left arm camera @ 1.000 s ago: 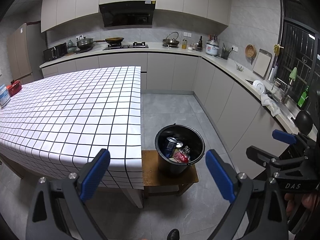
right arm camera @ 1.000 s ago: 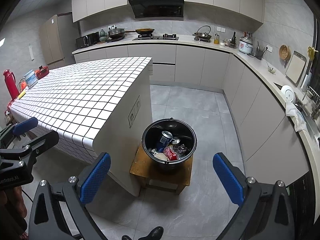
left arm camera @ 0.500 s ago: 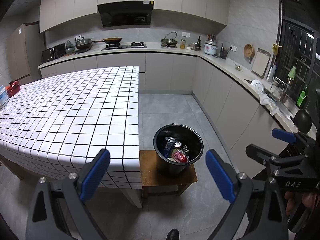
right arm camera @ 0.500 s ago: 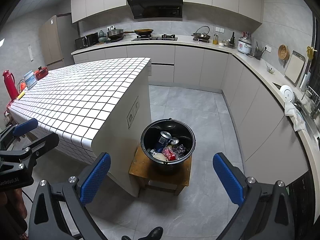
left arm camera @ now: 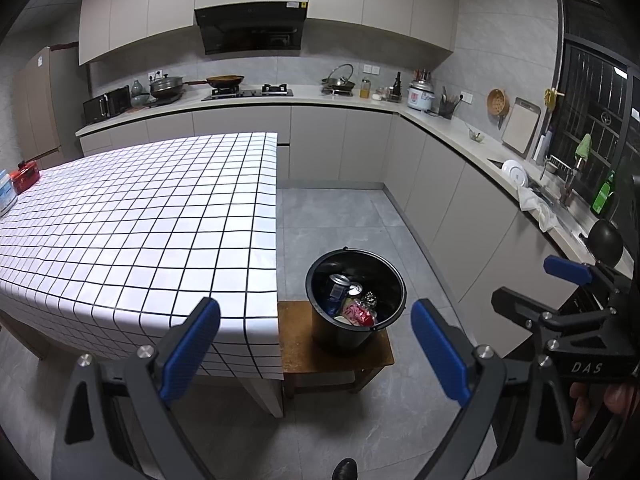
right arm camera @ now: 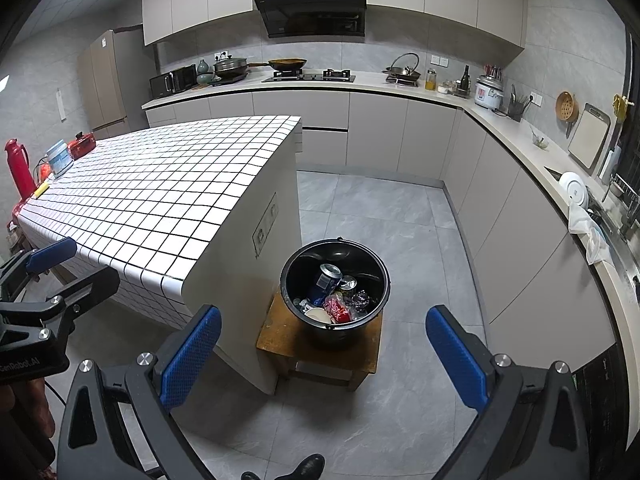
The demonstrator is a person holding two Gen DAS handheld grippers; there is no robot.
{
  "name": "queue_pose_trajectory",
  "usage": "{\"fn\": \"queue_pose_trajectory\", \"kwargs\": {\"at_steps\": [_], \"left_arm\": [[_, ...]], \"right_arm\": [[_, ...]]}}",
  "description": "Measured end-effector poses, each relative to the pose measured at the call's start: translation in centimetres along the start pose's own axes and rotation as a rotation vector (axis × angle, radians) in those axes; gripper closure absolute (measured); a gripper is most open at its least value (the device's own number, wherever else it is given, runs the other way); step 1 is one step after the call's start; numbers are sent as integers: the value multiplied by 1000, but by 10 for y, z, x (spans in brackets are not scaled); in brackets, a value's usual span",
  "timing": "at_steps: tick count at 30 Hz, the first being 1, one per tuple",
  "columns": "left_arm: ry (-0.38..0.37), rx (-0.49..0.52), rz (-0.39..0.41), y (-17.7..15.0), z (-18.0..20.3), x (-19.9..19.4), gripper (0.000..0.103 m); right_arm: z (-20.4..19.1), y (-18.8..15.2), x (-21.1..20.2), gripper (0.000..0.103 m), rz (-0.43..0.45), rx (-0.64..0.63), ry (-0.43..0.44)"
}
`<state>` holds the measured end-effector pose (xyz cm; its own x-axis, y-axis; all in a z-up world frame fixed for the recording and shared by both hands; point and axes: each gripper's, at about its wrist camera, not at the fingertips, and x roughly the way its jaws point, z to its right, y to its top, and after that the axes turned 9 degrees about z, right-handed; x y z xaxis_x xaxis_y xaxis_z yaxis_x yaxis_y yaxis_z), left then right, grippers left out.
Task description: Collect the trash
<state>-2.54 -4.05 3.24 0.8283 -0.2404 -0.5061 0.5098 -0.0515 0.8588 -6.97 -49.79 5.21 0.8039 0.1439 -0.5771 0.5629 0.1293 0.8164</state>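
A black bucket (left arm camera: 392,276) (right arm camera: 292,272) stands on a low wooden stool (left arm camera: 296,340) (right arm camera: 272,340) beside the tiled island. Inside lie a blue can (left arm camera: 337,285) (right arm camera: 325,279), a red wrapper (left arm camera: 356,314) (right arm camera: 338,309) and other trash. My left gripper (left arm camera: 316,344) hangs open and empty, high above the floor, well short of the bucket. My right gripper (right arm camera: 324,352) is open and empty too, also held back from the bucket. Each gripper shows at the edge of the other's view: the right one (left arm camera: 560,280), the left one (right arm camera: 60,264).
The island with the white grid cloth (left arm camera: 140,220) (right arm camera: 168,192) fills the left. A red kettle (right arm camera: 16,168), a red box (right arm camera: 82,144) and a tub sit at its far end. Counters (left arm camera: 460,136) run along the back and right. Grey floor (right arm camera: 380,208) lies around the stool.
Both views have pulled back slightly from the bucket and island. Both grippers stay open.
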Motion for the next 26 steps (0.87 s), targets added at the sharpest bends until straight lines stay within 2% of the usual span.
{"fn": "queue_pose_trajectory", "kwargs": {"at_steps": [8, 16, 26], "left_arm": [[-10, 9, 2, 1, -3, 2, 6], [-74, 3, -10, 1, -8, 11, 6], [-61, -12, -6, 2, -11, 19, 6]], "right_arm": [[-1, 2, 2, 0, -1, -2, -3], [-2, 5, 9, 0, -12, -5, -8], [3, 6, 22, 0, -24, -1, -11]]}}
